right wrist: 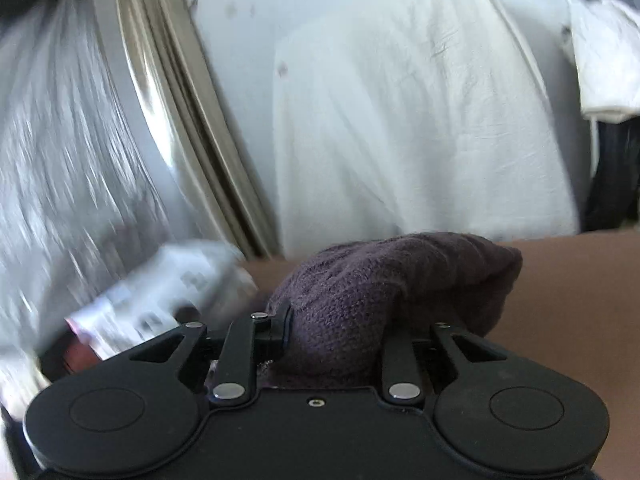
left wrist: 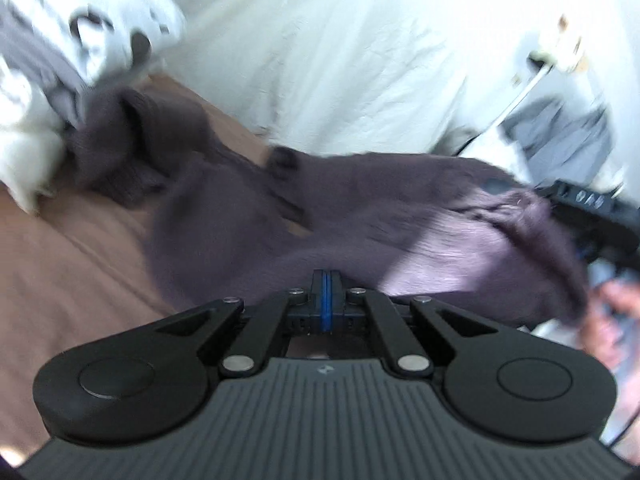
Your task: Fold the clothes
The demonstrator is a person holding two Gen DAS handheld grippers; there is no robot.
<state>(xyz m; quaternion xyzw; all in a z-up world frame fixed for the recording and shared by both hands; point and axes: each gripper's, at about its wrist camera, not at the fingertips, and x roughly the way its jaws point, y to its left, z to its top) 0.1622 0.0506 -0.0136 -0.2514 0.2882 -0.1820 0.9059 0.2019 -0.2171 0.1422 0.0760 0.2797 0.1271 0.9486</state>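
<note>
Left gripper [left wrist: 325, 294] with jaws pressed together, whether pinching the purple sweater [left wrist: 256, 216] hidden from view. Sweater spread across the brown bedsheet [left wrist: 72, 256], far sleeve blurred. Right gripper [right wrist: 334, 332] with jaws narrow, clamped on a bunched fold of sweater [right wrist: 396, 276]; right fingertip buried under the knit. White bedding [left wrist: 340, 52] behind. Hand [left wrist: 612, 320] smeared, cut off at the edge.

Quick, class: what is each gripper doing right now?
Left gripper: shut; whether it pinches the purple sweater cannot be told.
Right gripper: shut on the purple sweater.
</note>
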